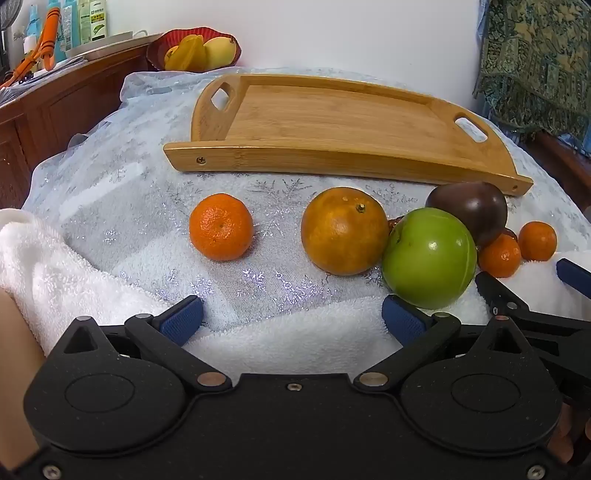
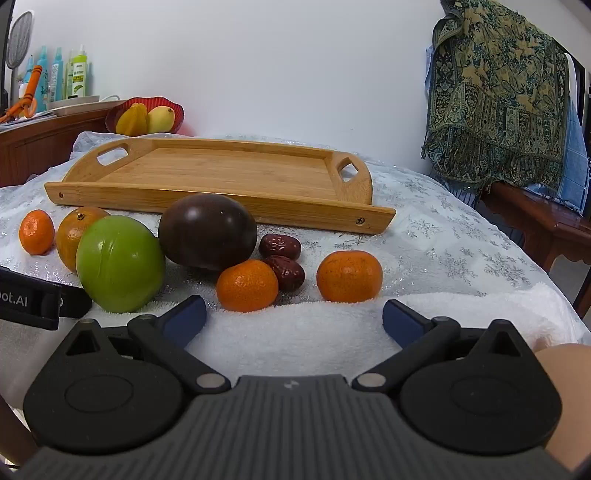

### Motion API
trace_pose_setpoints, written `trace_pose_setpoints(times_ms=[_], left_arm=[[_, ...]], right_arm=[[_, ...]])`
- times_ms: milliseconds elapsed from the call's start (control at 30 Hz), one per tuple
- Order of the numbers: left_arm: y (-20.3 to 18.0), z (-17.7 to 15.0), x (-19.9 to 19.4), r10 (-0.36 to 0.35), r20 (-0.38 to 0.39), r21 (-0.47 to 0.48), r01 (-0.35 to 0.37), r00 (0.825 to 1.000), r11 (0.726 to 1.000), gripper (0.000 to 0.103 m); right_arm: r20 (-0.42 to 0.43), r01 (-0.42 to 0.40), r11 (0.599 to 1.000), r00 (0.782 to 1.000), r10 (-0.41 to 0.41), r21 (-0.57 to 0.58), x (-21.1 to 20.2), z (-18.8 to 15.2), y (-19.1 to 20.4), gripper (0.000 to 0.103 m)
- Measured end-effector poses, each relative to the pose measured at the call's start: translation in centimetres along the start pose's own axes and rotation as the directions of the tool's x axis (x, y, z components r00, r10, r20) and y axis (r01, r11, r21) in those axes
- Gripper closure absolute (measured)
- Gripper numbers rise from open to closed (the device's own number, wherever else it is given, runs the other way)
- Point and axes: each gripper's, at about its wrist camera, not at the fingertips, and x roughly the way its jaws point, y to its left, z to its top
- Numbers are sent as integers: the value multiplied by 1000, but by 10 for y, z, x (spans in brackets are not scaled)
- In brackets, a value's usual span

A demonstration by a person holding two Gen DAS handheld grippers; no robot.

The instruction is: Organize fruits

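A bare wooden tray (image 1: pixel 332 122) (image 2: pixel 221 173) lies at the back of the table. In front of it sit a small mandarin (image 1: pixel 221 226) (image 2: pixel 36 232), a large dull orange (image 1: pixel 343 230) (image 2: pixel 75 236), a green round fruit (image 1: pixel 429 257) (image 2: pixel 120 264), a dark purple fruit (image 1: pixel 469 210) (image 2: pixel 207 232), two more mandarins (image 2: pixel 246 285) (image 2: pixel 349 276) and two red dates (image 2: pixel 279 245). My left gripper (image 1: pixel 291 319) is open over the white towel, short of the fruit. My right gripper (image 2: pixel 294 317) is open too, just short of the two near mandarins.
A white towel (image 1: pixel 55 266) (image 2: pixel 314 332) covers the table's near edge, over a silvery snowflake cloth (image 2: pixel 443 236). A red bowl of yellow fruit (image 1: pixel 195 50) (image 2: pixel 146 114) stands behind the tray. A wooden cabinet with bottles (image 1: pixel 66 22) is at the left, a patterned cloth (image 2: pixel 495 99) at the right.
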Motion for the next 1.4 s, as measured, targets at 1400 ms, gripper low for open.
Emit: trace_pose_setpoints(times_ms=[1400], left_arm=[[-3,2,-3,3,-8,5,-3,1000,1000,0]], right_arm=[[0,2,1000,1000,-2,-3,-1,-1,0,0]])
